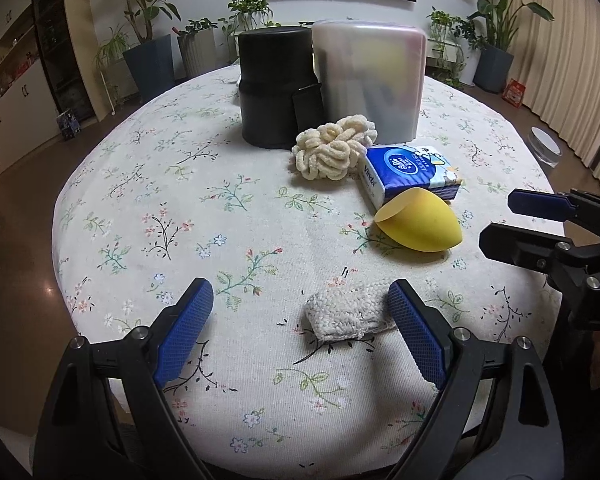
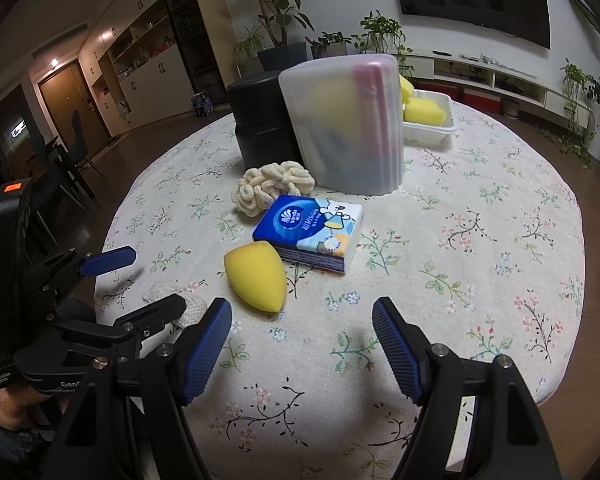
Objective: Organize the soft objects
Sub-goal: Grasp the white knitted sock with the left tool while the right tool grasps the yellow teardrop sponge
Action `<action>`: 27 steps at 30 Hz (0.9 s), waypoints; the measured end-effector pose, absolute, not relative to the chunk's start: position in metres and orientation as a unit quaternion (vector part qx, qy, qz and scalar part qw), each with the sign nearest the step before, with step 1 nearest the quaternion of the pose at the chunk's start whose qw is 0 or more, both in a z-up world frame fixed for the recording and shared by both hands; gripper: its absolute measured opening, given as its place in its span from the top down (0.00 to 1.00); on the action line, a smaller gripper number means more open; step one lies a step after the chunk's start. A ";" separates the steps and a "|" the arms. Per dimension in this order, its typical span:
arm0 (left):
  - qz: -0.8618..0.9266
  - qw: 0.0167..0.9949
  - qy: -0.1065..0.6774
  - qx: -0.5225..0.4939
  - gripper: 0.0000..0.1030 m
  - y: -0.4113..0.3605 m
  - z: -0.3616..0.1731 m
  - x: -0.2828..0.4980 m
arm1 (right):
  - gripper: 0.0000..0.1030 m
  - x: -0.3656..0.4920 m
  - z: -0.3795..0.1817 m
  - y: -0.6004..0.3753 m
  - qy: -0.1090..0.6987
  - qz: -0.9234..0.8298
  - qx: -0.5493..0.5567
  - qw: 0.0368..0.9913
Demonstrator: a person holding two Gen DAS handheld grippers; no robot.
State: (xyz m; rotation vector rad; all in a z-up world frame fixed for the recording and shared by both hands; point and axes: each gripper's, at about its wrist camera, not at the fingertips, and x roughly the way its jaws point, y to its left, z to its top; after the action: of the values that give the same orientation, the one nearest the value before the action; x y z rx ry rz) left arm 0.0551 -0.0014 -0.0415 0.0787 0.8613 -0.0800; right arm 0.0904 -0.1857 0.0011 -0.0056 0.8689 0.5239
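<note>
On the floral table (image 1: 148,200), in the left wrist view, the left hand-held gripper (image 1: 300,316) is hovering with its jaws spread wide; a small knitted cloth (image 1: 346,314) is lying between the blue pads, just beside the right one (whether it touches is unclear). Farther off, a yellow sponge (image 1: 420,224) is sitting against a blue tissue pack (image 1: 410,174), with a cream chenille bundle (image 1: 334,152) behind, near a black canister (image 1: 274,86) and a frosted container (image 1: 370,80). In the right wrist view, the right hand-held gripper (image 2: 302,344) is standing open over bare cloth, holding nothing, near the yellow sponge (image 2: 258,276). A white tray (image 2: 430,126) of sponges is sitting behind the container.
</note>
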 end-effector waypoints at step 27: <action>-0.063 0.909 0.412 0.013 0.37 -0.001 -0.043 0.041 | 0.36 0.104 -0.012 -0.152 0.434 0.271 -0.027 0.859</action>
State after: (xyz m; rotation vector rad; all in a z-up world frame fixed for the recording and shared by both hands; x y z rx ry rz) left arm 0.0406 -0.0014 -0.0428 0.0269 0.8510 -0.1297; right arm 0.1043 -0.1519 -0.0116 -0.0571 0.9107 0.5683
